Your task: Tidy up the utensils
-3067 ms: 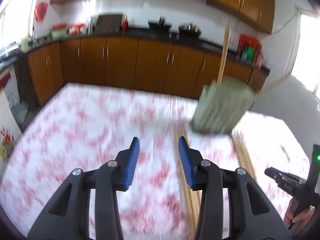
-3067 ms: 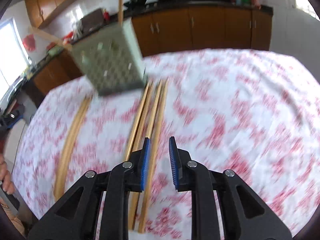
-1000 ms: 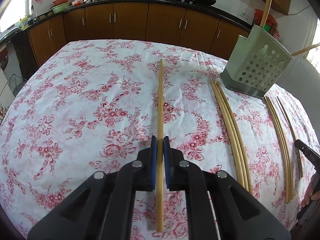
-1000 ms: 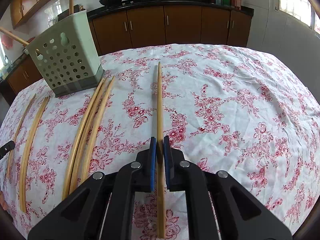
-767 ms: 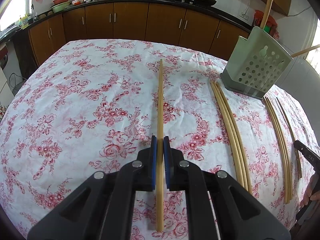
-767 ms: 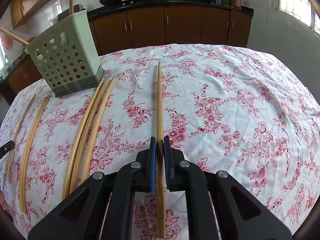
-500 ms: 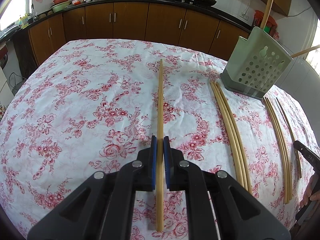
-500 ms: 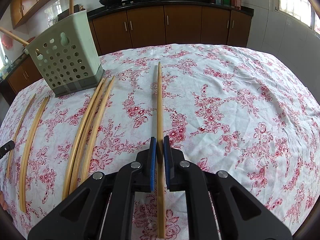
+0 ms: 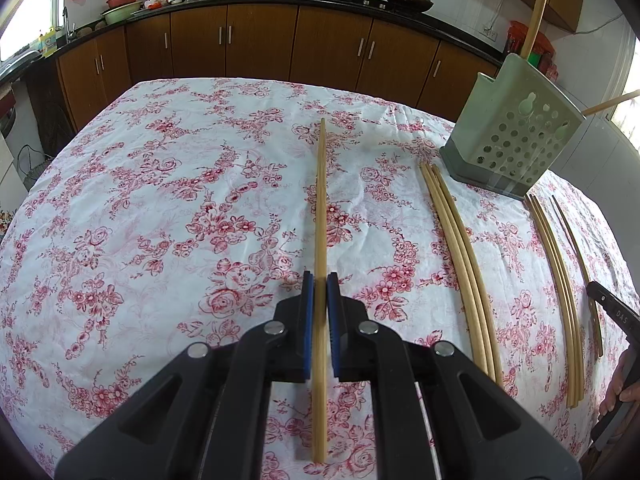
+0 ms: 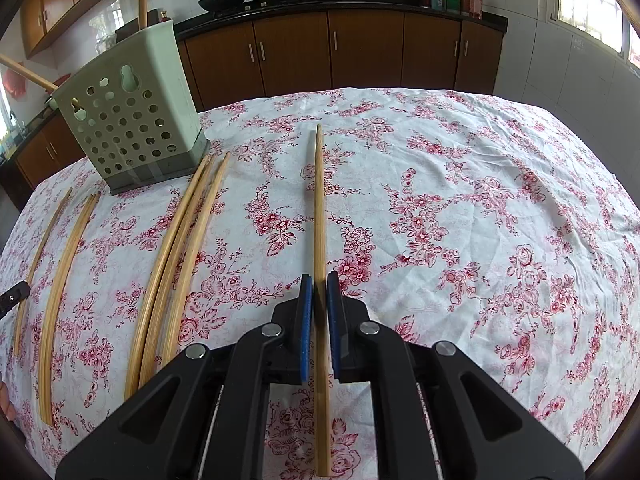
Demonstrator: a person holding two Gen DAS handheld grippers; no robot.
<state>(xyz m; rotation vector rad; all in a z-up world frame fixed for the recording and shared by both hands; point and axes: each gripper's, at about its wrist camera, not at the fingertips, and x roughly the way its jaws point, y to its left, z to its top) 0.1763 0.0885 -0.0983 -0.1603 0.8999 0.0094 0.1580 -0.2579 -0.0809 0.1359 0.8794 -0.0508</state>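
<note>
Left gripper (image 9: 319, 292) clamped on a long chopstick (image 9: 321, 216) pointing forward over the flowered tablecloth (image 9: 160, 200). Right gripper (image 10: 319, 292) likewise pinched around a second chopstick (image 10: 319, 208). Green holder (image 10: 132, 120) standing upright on the cloth, with two sticks poking out the top. Three loose chopsticks (image 10: 180, 248) lying just beside its base; a few more (image 10: 60, 264) further off.

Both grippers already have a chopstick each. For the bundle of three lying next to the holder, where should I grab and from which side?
Take the three chopsticks near mid-length, coming straight down from above with the jaws across them. They lie flat and side by side on the tablecloth, touching, so expect to pinch one outer stick. Their far tips end close to the green holder, crowding that end.
</note>
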